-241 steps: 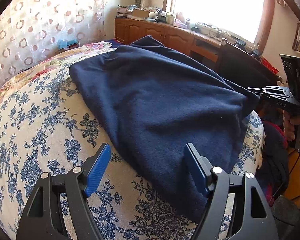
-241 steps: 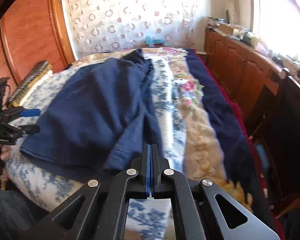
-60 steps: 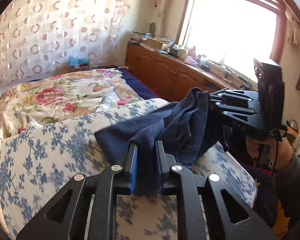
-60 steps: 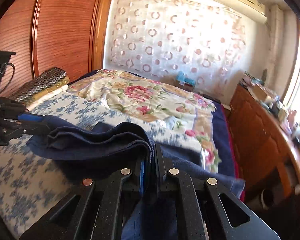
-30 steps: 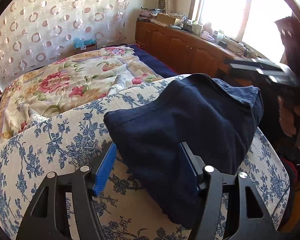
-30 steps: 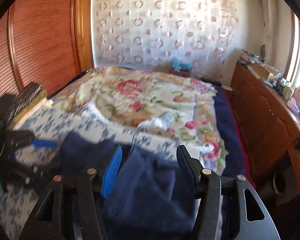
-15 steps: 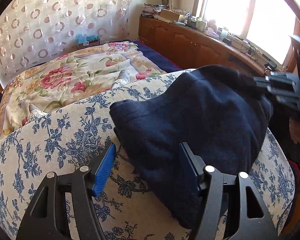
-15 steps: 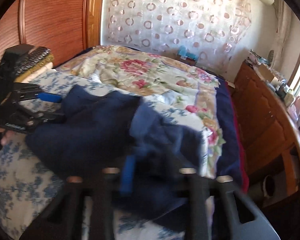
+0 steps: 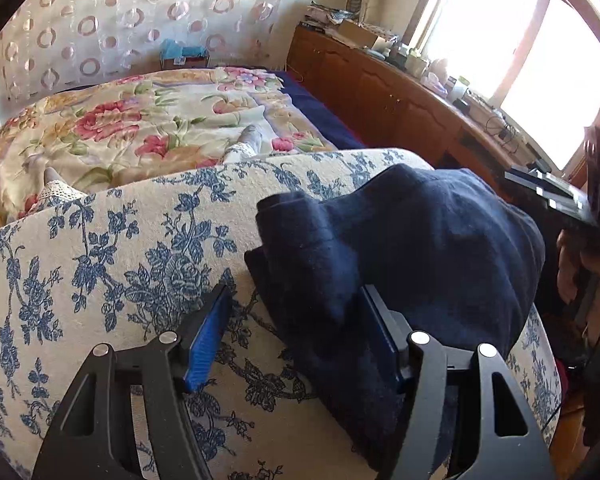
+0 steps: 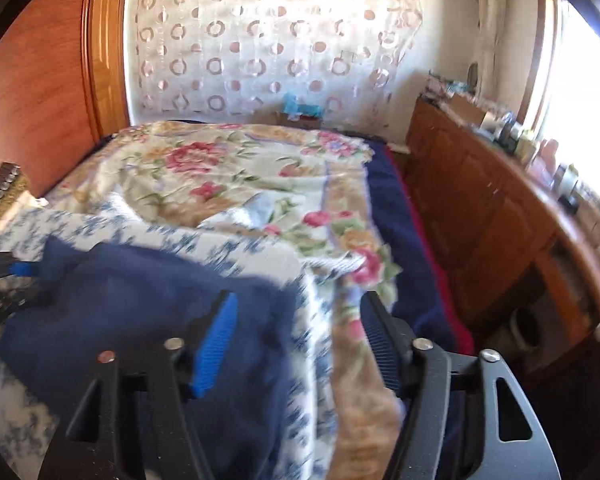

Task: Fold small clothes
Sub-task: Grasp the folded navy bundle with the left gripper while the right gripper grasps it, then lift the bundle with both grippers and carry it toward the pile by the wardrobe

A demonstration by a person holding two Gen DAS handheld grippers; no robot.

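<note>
Left wrist view — navy garment (image 9: 420, 248) on blue-floral bedcover (image 9: 120, 248), wooden cabinets (image 9: 384, 100) beyond — both tools wide.

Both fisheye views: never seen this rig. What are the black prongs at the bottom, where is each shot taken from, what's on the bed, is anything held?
No robot: a person holds a two-finger gripper in each hand, each with a camera looking along its fingers. The prongs are those fingers, with blue pads.

Left view: the left gripper is open over a folded navy garment on a blue-flowered cover; one finger rests on the cloth.

Right view, blurred: the right gripper is also open, with the same garment below.

Nothing is held.
</note>
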